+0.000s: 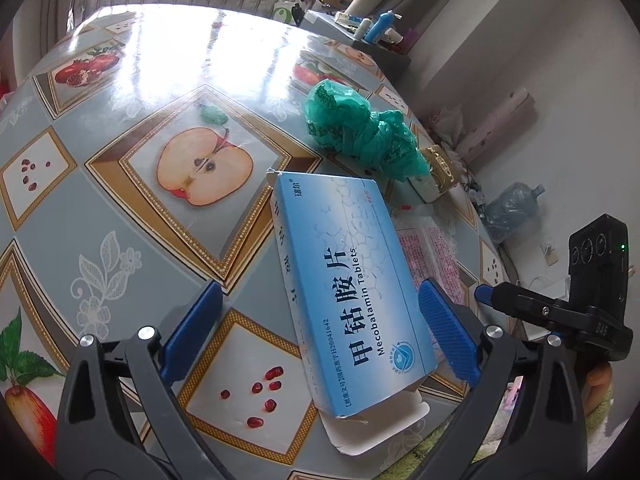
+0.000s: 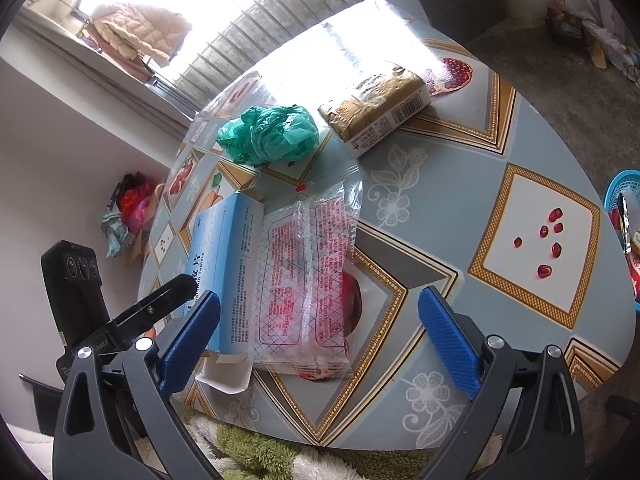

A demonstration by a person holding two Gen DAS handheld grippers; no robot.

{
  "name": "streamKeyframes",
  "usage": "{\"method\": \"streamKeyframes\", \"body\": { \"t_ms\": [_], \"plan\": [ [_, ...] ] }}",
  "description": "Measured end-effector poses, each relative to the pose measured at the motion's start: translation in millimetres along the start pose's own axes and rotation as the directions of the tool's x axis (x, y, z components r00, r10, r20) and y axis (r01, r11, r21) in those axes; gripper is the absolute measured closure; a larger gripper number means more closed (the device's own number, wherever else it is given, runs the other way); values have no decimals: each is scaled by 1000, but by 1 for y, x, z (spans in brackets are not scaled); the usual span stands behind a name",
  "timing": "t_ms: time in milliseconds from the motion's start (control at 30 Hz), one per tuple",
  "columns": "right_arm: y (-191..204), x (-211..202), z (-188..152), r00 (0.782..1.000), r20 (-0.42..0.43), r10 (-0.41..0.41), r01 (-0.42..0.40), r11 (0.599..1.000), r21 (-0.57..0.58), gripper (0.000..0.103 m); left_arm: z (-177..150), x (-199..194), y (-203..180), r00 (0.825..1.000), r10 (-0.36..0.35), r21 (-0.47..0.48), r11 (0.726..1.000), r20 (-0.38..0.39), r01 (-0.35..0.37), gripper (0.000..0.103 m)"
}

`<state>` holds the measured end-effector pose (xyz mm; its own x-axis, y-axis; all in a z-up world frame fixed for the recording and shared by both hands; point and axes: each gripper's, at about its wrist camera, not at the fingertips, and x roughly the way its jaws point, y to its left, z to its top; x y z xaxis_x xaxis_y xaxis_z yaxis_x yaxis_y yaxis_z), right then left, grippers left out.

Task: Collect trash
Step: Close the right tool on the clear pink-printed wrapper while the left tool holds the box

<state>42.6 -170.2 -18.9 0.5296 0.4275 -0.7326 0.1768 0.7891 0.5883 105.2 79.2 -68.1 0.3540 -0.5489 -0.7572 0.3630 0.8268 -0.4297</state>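
- Lying on the desk, near its edge, is a blue tablet box with an end flap torn open.
- Left tool stands with its jaws wide apart, one blue pad on each side of the box; neither pad presses on it.
- Right tool is also spread wide, and between its pads lies a clear plastic wrapper with red print, flat on the desk and just beside the box, not gripped.
- In the left wrist view, the wrapper's edge peeks out from behind the box on its right.
- A crumpled green plastic bag sits farther in on the desk, beyond the box and the wrapper.
- Beside the bag is a brown and white packet, lying flat.
- At the far right of the right wrist view, off the desk and lower down, a blue basket shows partly, with some scraps inside.
- The desk wears a glossy cloth printed with apples and pomegranates.
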Motion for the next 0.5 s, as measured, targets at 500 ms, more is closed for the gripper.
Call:
{"method": "streamKeyframes", "body": {
  "t_ms": [500],
  "plan": [
    [6, 2, -3, 999, 1, -36, 36, 999, -34, 6, 1, -1, 2, 998, -53, -19, 998, -17, 52, 9]
  ]
}}
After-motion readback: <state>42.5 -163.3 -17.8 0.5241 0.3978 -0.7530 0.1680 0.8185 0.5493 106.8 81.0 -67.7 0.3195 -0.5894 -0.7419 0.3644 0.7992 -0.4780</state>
